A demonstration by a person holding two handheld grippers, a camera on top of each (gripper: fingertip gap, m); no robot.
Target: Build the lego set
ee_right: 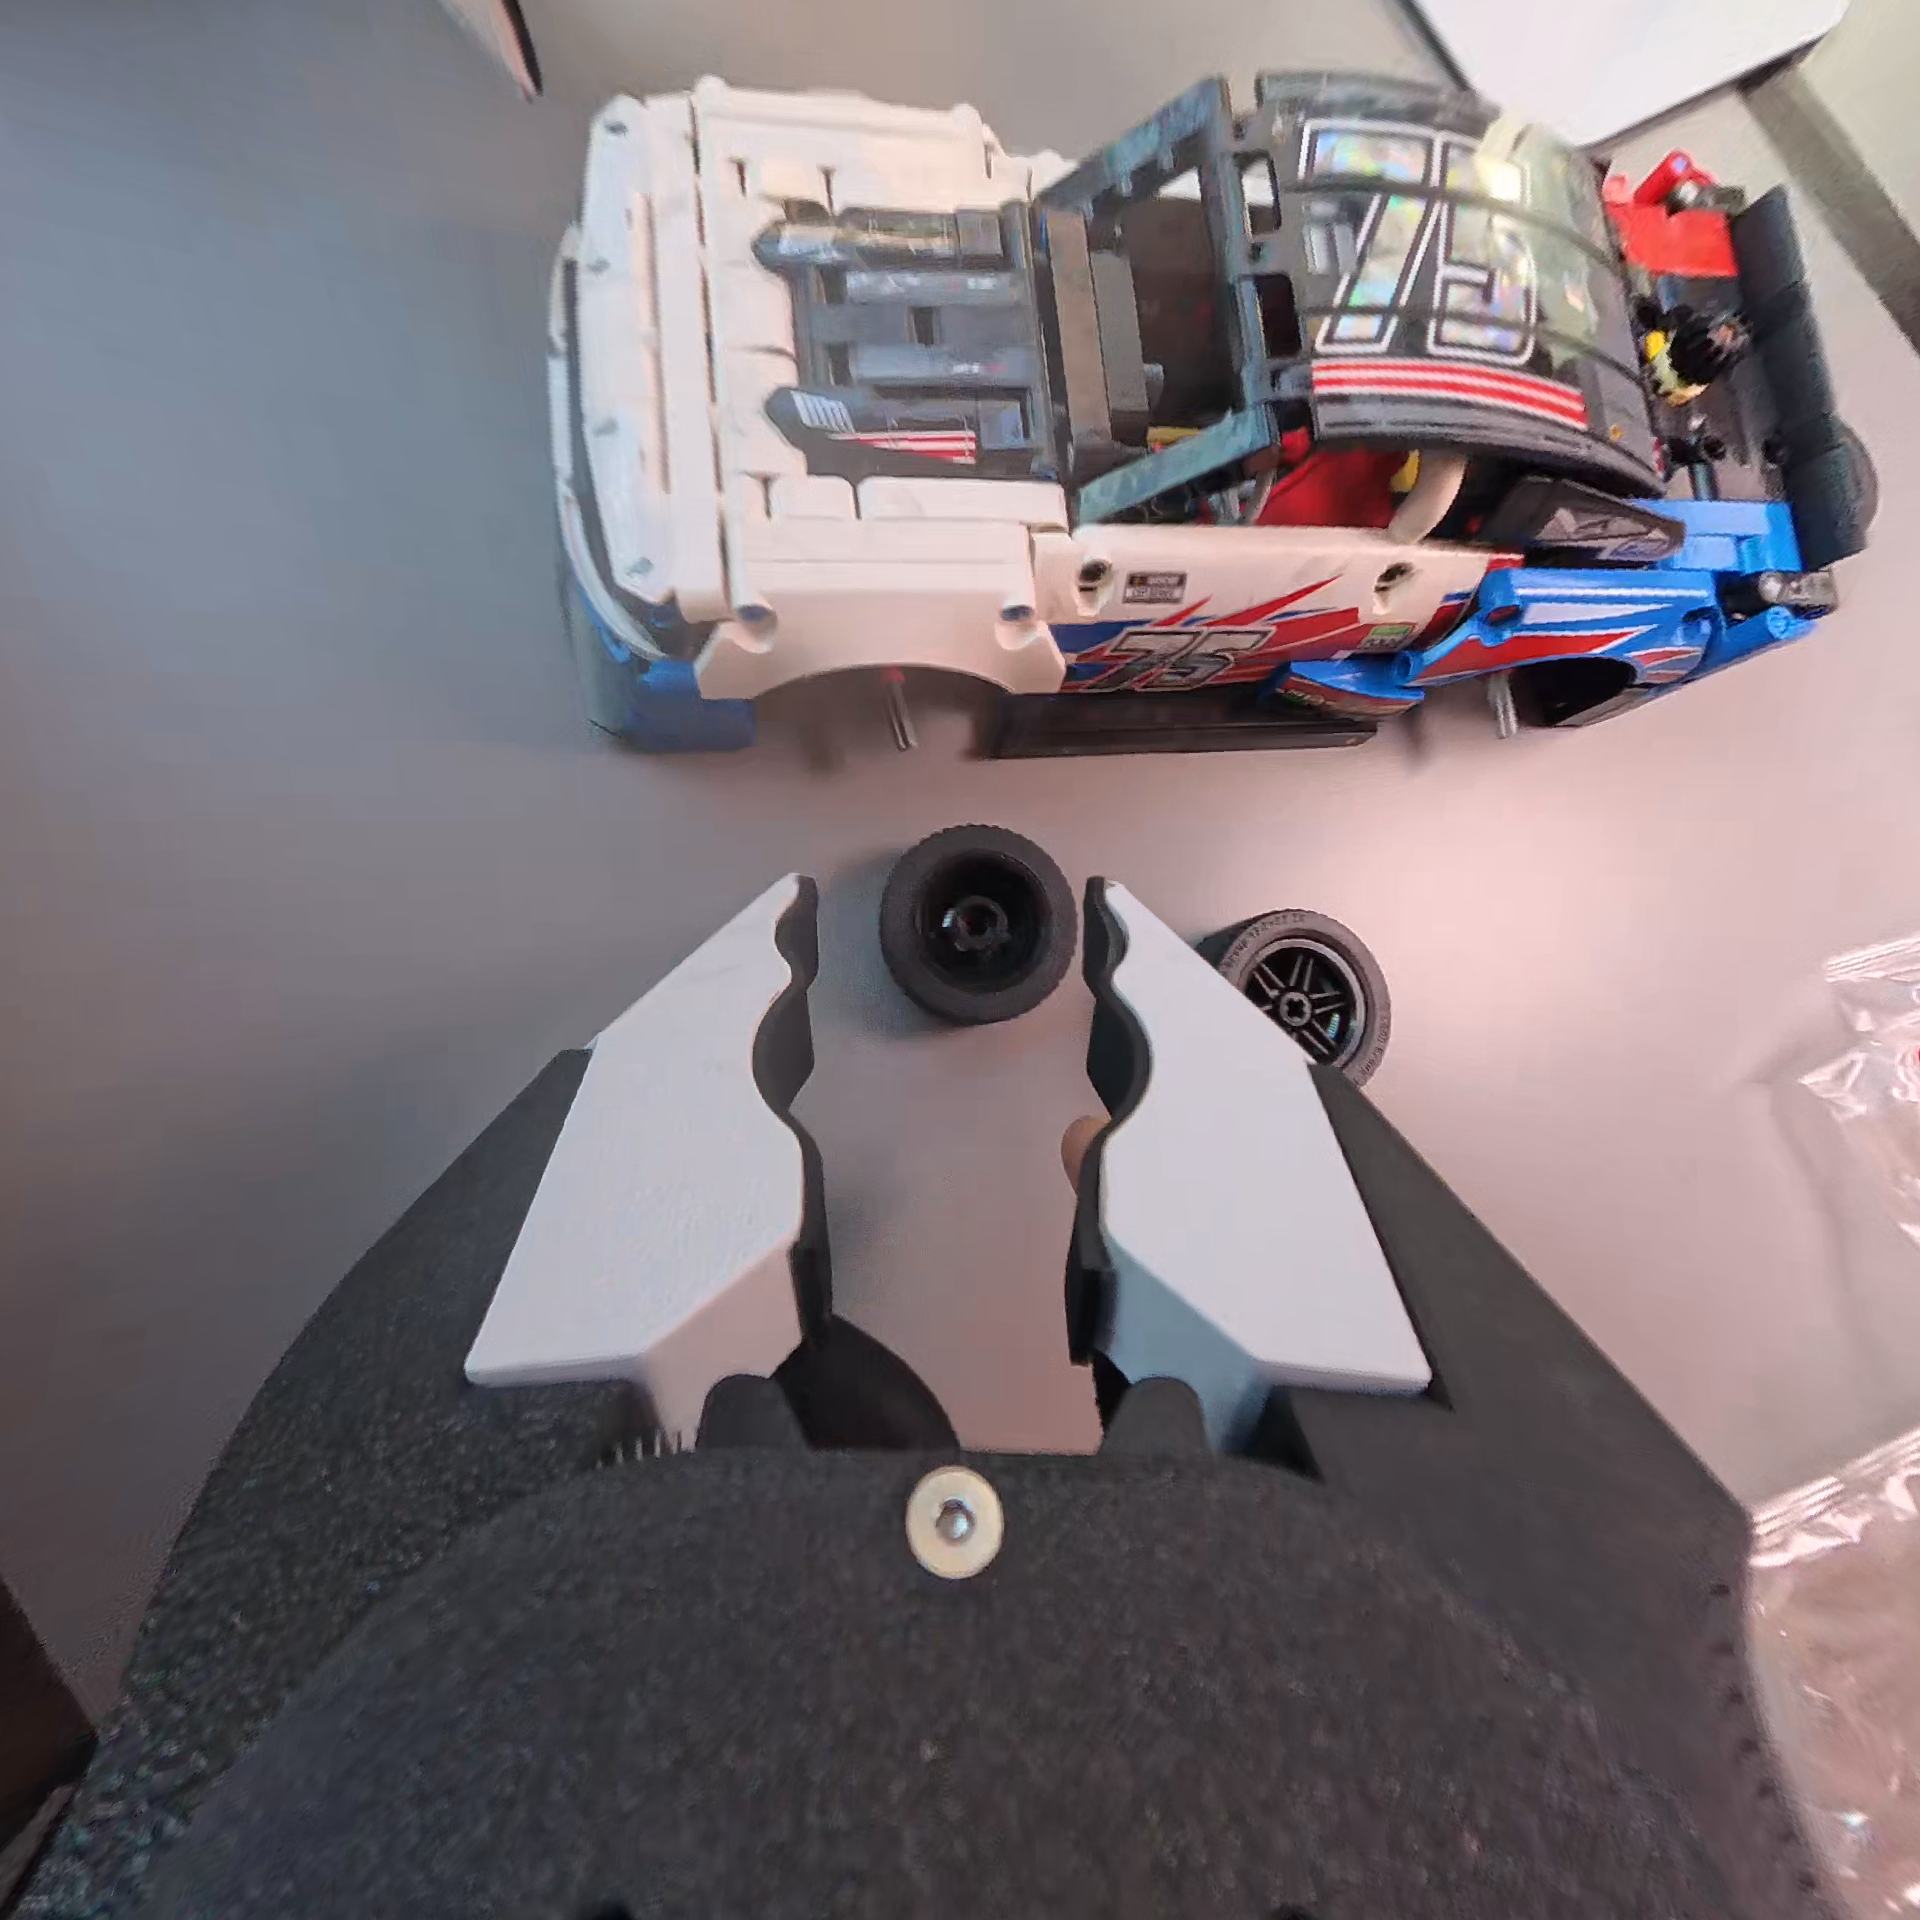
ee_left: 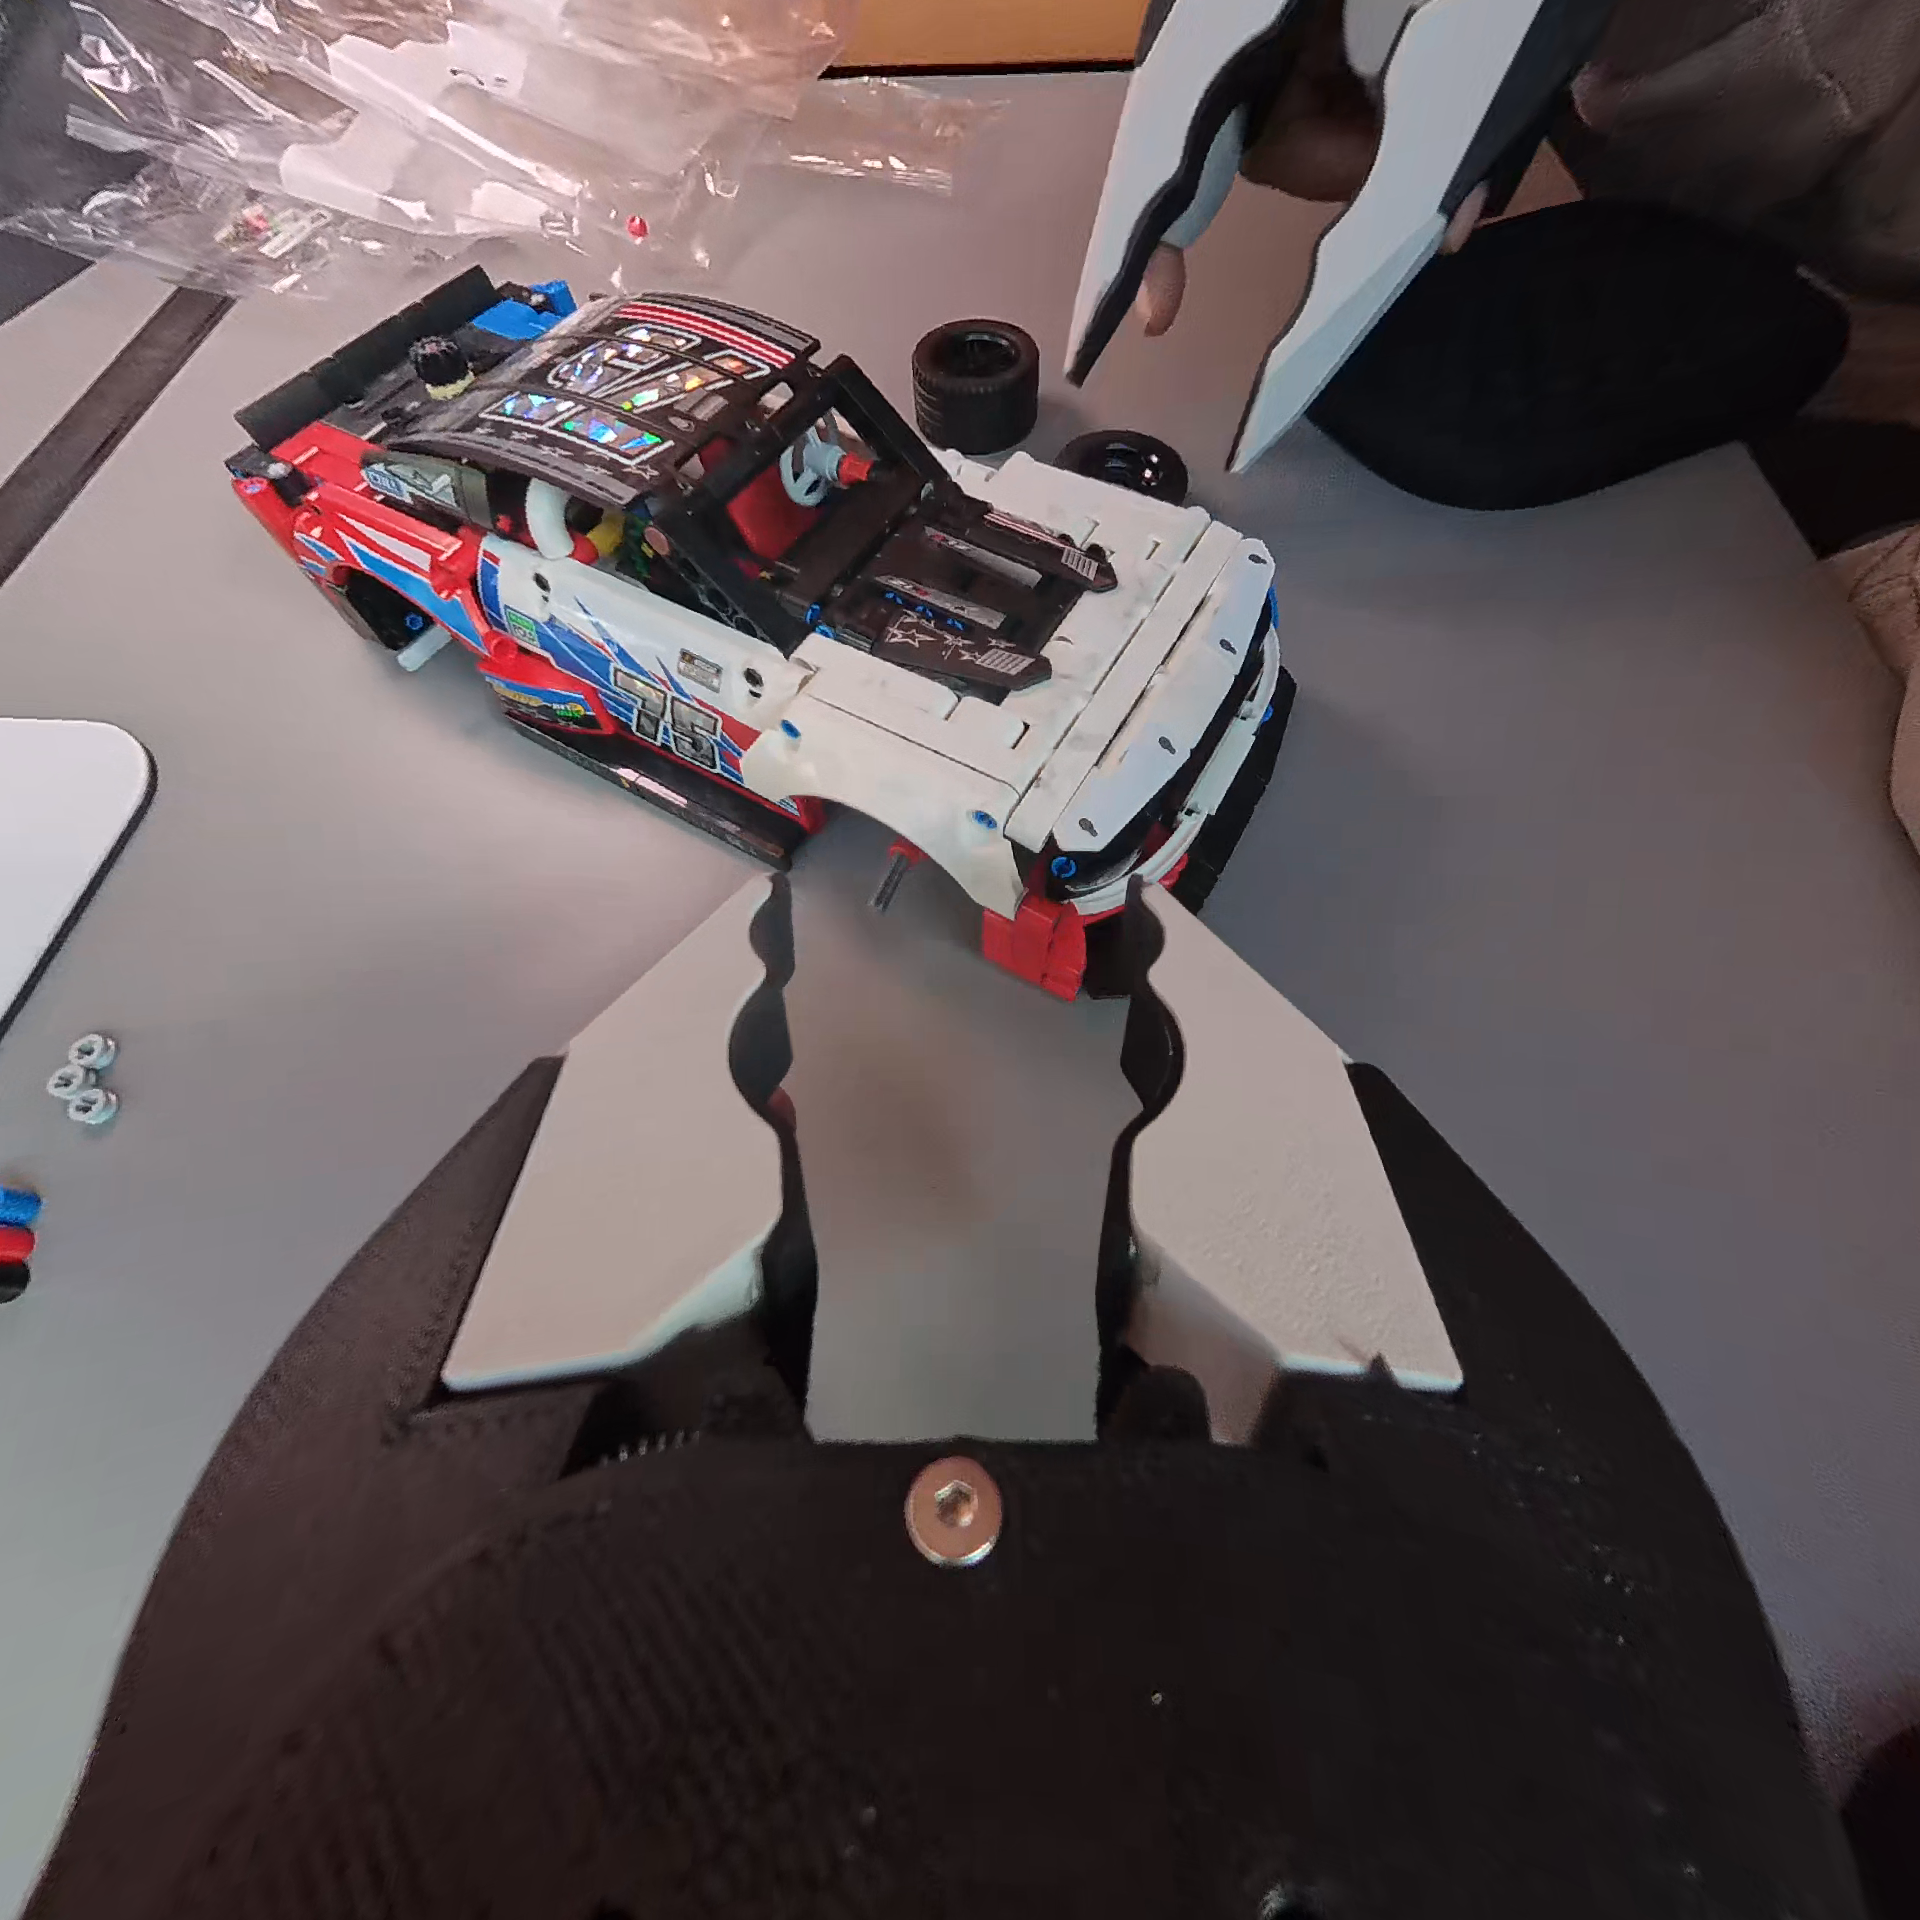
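A red, white and blue lego race car (ee_left: 769, 613) lies on the grey table with no wheels on its bare axles; it also shows in the right wrist view (ee_right: 1143, 416). Two black wheels lie beyond it: one upright (ee_left: 975, 384) and one flat (ee_left: 1124, 465). My left gripper (ee_left: 956, 883) is open and empty, its tips just short of the car's front wheel arch. My right gripper (ee_right: 951, 883) is open, its tips on either side of one wheel (ee_right: 977, 925), without gripping it; the second wheel (ee_right: 1304, 997) lies just right of it. The right gripper also shows in the left wrist view (ee_left: 1153, 421).
Clear plastic bags (ee_left: 416, 135) lie behind the car and at the right in the right wrist view (ee_right: 1860, 1143). A white pad (ee_left: 52, 831), three small grey pieces (ee_left: 85, 1081) and blue, red and black pins (ee_left: 16, 1236) lie at the left. A dark rounded object (ee_left: 1579, 364) sits at the right. The grippers' ends are close to 15 cm from one another.
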